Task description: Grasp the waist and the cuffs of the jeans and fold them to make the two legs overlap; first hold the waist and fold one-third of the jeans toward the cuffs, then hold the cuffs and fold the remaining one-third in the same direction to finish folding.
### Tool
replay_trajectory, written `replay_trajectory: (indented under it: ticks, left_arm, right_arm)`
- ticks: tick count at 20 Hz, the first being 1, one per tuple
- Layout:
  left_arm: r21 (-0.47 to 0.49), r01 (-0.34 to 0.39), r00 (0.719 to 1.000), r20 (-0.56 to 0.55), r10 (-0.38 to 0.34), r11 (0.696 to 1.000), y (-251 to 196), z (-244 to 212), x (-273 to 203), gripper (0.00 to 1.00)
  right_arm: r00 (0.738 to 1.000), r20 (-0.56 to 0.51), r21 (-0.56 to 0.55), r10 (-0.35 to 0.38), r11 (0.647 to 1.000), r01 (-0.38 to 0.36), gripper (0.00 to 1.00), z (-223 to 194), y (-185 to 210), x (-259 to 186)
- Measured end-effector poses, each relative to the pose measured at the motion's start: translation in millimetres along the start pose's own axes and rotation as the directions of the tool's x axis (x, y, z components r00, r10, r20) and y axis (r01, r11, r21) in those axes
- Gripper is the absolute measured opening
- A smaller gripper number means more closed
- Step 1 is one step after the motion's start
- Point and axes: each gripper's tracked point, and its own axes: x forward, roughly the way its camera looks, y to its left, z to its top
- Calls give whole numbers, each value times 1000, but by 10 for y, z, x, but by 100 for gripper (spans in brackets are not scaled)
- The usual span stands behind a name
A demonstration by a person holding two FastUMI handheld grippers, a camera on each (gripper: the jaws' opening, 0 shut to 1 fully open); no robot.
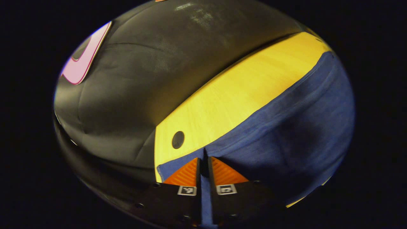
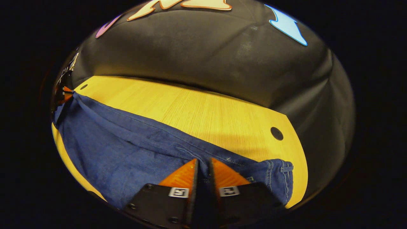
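Note:
Blue jeans [image 2: 127, 149] lie stretched lengthwise across a light wooden table [image 2: 206, 111]. Their waist end [image 2: 279, 175], with a belt loop and stitching, sits near the table's right corner in the right gripper view. My right gripper [image 2: 203, 162] is shut on the denim just beside the waist. At the far left of that view, my left gripper [image 2: 65, 92] holds the other end of the jeans. In the left gripper view, the jeans [image 1: 286, 133] run off to the right, and my left gripper [image 1: 203, 159] is shut on their edge, which puckers up at the fingertips.
The bare table [image 1: 238, 92] runs as a strip behind the jeans, up to the black cloth wall. A round dark hole [image 1: 178, 140] sits near the table's corner by the left gripper; another hole [image 2: 276, 133] lies near the waist end.

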Motion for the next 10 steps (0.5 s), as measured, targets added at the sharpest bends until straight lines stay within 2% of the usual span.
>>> replay_trajectory:
  ticks: [1,3,4,7,10]
  left_arm:
    - [-28,19,1000,17,-18,999,-54,45,-45,38]
    - [-99,9,997,76,-1,995,-28,240,-208,77]
    - [-138,13,995,103,1,990,-60,224,-181,96]
    - [-225,26,989,148,7,974,-43,201,-81,95]
    - [-290,35,984,177,18,956,-44,219,-43,95]
  right_arm:
    - [1000,4,15,21,1000,-21,55,11,18,-30]
    - [999,14,40,29,999,-30,99,85,-48,-160]
    - [999,21,47,31,998,-32,99,102,-108,-253]
    - [998,64,54,-4,999,1,100,129,-408,-586]
    - [998,40,78,-40,996,37,99,-68,-798,-925]
